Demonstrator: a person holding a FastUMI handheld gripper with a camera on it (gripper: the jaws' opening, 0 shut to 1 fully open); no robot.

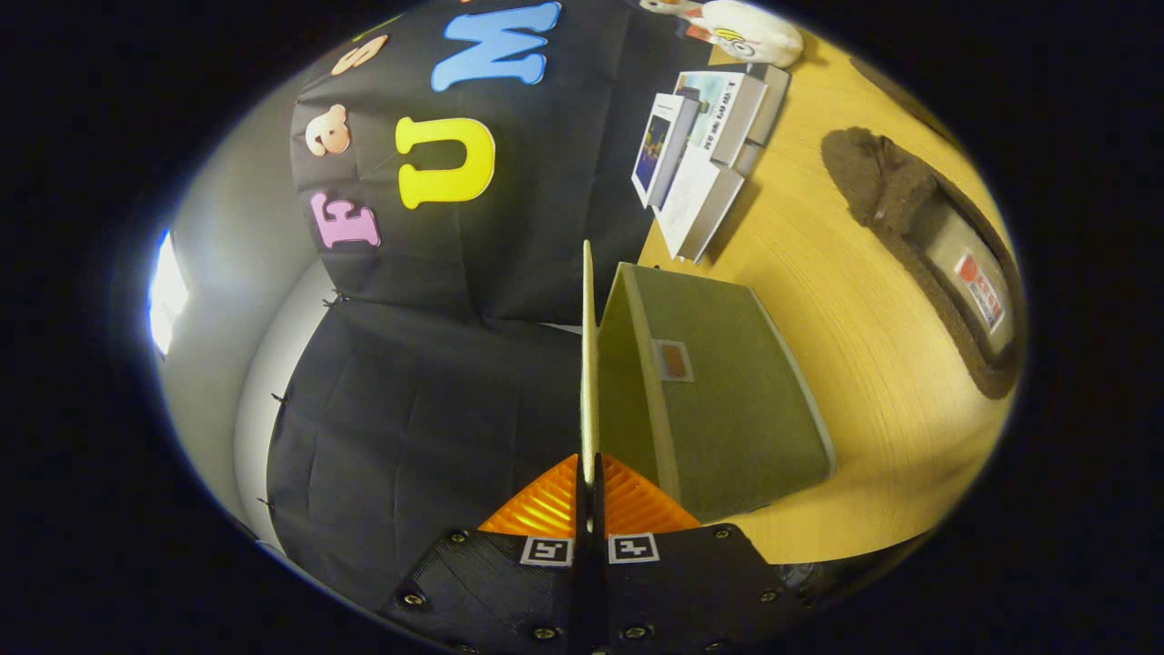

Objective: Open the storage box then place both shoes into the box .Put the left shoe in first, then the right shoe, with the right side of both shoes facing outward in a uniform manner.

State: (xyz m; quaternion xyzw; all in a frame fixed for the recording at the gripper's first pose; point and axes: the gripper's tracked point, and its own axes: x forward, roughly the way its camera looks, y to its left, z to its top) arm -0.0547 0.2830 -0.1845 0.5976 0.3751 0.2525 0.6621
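Storage box (727,400): olive-green, felt-like, with pale edging and a small patch on the broad face turned toward me; it sits on the wooden surface (855,318) just ahead of my tongs.
Box lid (588,364): a thin pale flap, raised on edge and seen nearly edge-on, running straight away from my fingertips; its inner face is yellowish-green.
Lid grip: my tongs (589,496) are closed on the flap's near edge, both fingers pressing it.
Shoe (946,255): dark brown fuzzy slipper with a pale insole and a red-marked label, lying on the surface beyond the box, well apart from it.
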